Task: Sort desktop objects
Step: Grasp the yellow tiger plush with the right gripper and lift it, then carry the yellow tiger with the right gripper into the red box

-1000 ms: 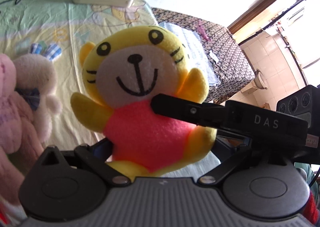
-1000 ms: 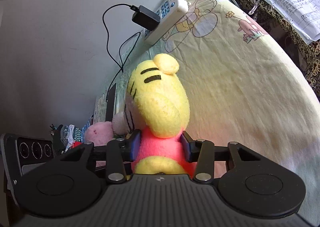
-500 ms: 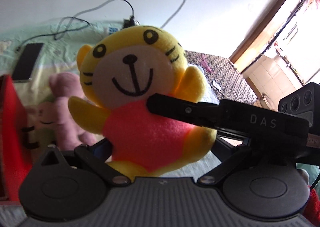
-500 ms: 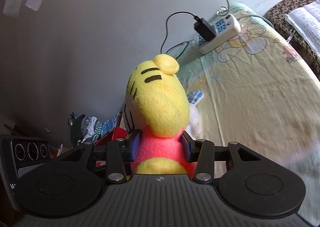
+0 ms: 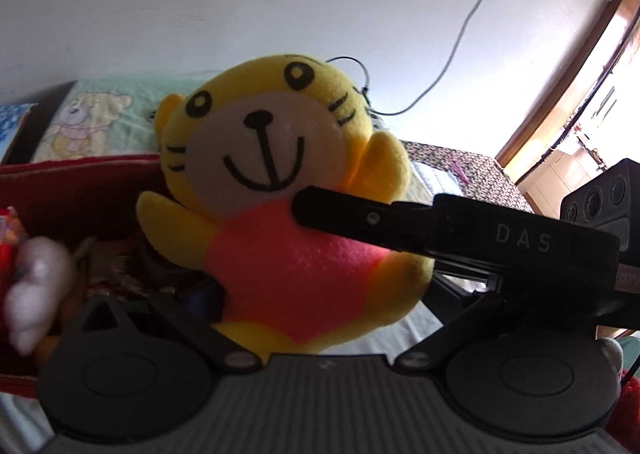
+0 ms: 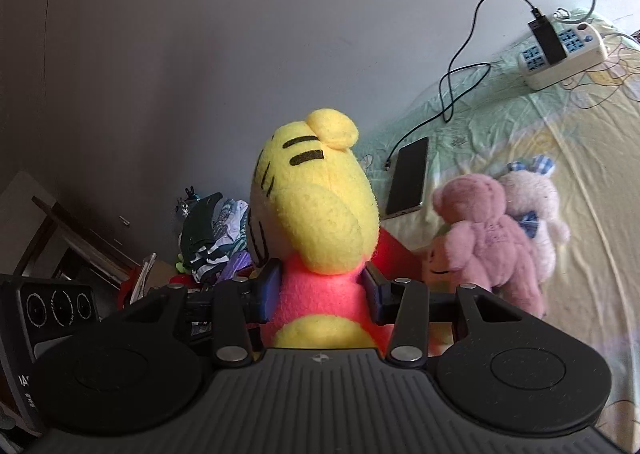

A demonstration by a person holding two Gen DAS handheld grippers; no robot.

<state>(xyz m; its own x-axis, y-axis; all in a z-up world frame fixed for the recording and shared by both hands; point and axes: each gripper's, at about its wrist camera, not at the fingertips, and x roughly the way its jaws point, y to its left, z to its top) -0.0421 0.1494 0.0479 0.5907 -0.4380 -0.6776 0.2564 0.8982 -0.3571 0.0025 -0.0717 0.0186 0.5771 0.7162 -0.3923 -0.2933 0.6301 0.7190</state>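
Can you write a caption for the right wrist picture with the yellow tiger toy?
Right gripper squeezes the yellow tiger plush by its pink tummy, with a pink teddy nearby.

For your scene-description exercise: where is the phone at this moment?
In the right wrist view, the phone lies flat on the bedsheet right of centre, between the yellow tiger plush and the pink teddy bear.

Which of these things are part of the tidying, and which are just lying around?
In the job:
tiger toy, held by the right gripper
pink bear
white plush
red box

Lying about:
phone
power strip
charger
clothes pile
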